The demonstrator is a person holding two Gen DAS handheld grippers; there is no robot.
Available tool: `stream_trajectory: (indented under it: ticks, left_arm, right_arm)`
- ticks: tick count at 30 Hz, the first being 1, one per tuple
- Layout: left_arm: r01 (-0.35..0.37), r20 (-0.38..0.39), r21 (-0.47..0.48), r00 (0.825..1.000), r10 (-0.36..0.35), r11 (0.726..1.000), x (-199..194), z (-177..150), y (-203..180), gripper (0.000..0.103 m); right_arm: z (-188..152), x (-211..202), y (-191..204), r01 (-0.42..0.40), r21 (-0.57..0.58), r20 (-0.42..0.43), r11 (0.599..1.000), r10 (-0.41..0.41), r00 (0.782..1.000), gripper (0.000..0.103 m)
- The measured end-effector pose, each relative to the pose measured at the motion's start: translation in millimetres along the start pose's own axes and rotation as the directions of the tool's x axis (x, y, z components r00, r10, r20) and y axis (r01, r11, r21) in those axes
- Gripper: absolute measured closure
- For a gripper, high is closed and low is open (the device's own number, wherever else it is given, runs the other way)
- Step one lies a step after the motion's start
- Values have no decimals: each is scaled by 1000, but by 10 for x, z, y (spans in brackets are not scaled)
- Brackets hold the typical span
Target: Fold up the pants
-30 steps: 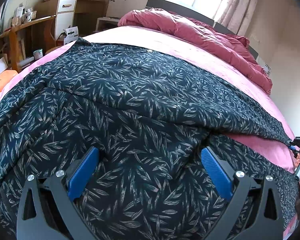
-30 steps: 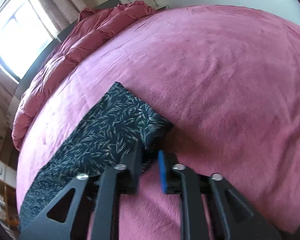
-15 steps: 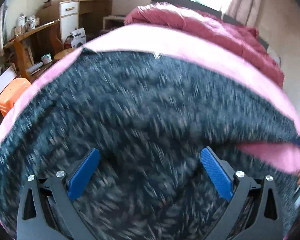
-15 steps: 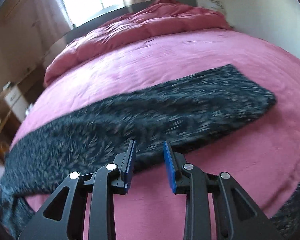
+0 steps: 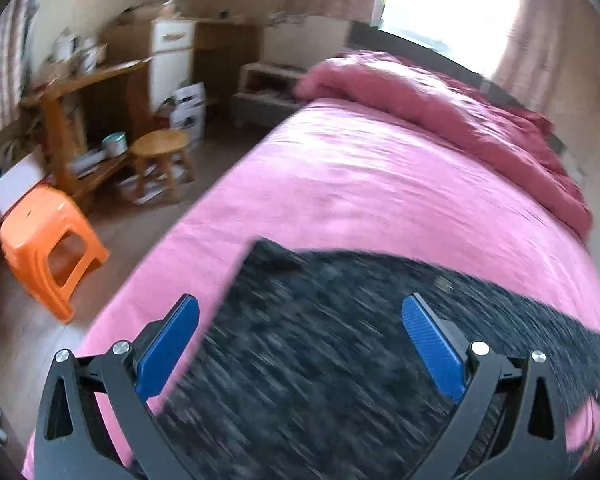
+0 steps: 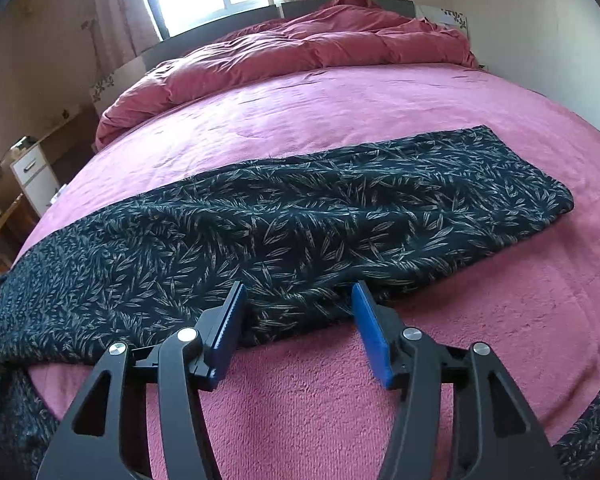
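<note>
Dark pants [image 6: 300, 216] with a pale leaf print lie as a long band across the pink bed sheet [image 6: 340, 120]. My right gripper [image 6: 298, 304] hovers at the near edge of the band. Its jaws are opening, the cloth edge lies between the blue pads and they do not press on it. In the left wrist view the pants [image 5: 340, 340] are blurred by motion, with one corner near the bed's left side. My left gripper [image 5: 300, 320] stands wide open above that end, with nothing in it.
A rumpled red duvet [image 6: 300, 52] is piled at the head of the bed under the window. Left of the bed stand an orange plastic stool [image 5: 48, 248], a round wooden stool [image 5: 160, 148] and a cluttered wooden desk [image 5: 80, 92]. A wall runs along the bed's right side.
The right gripper let go of the pant-leg end, rolled and swung back to the near edge, jaws widening. The left gripper pulled back and up from the cloth, staying open.
</note>
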State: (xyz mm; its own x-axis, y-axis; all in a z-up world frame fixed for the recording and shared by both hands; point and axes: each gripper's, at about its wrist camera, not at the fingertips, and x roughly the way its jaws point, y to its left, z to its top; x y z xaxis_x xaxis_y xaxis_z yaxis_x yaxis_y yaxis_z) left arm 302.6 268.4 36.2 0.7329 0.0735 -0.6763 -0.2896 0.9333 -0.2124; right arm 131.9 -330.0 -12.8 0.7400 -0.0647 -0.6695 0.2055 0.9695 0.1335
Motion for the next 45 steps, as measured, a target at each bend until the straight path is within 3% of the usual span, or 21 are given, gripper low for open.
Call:
stream_trajectory:
  ticks: [4,6,11,15,16,18,20,26,31,38,42,45]
  left_arm:
    - [34,-20,-91,999,-36,995,311,196,243,10]
    - [29,-42,-87,999,-32,996,465,252,258,21]
    - [64,-109,-85,991,-73,994,747,279,204,22]
    - [50,-160,-21,986,-52,999,899,241,41,34]
    - [33,-161,-13,986,-35,999,918,237,24,37]
    - [8,-190,-19,982,-11,1000,982,225,28,59]
    - [23,-210,-34,977,-29,999,1005,207,45,68]
    - [48,-119,28,992,-44,998,661,150,-83,89]
    - [131,-12,-39,991,-132,991,145,128,8,92]
    - [281,94,-17,956,-278,960,-727,-210,99,94]
    - [343,147,-25,930,-336,939,-1166,-660,265,94]
    - [347,139,-41,930,-339,937,-1239,-1060,385,94]
  right_arm:
    - [2,40,20,3,-10,-4,1000,-3,1000,45]
    - [0,51,32,1,-17,-7,1000,-1,1000,42]
    - [3,60,42,0,-22,-8,1000,0,1000,41]
    - [3,57,36,-7,-15,-8,1000,7,1000,41]
    - [4,59,38,-6,-15,-8,1000,6,1000,41]
    - [3,60,40,-6,-15,-8,1000,6,1000,41]
    - [4,60,39,-6,-15,-8,1000,6,1000,41]
    - [2,63,18,-15,-5,-6,1000,15,1000,41]
    - [1,63,3,-27,6,-3,1000,27,1000,41]
    - [3,60,-53,-41,19,0,999,41,999,41]
    - [6,55,-67,-63,20,-1,998,63,998,32]
    - [17,38,-25,-46,4,-8,999,46,999,32]
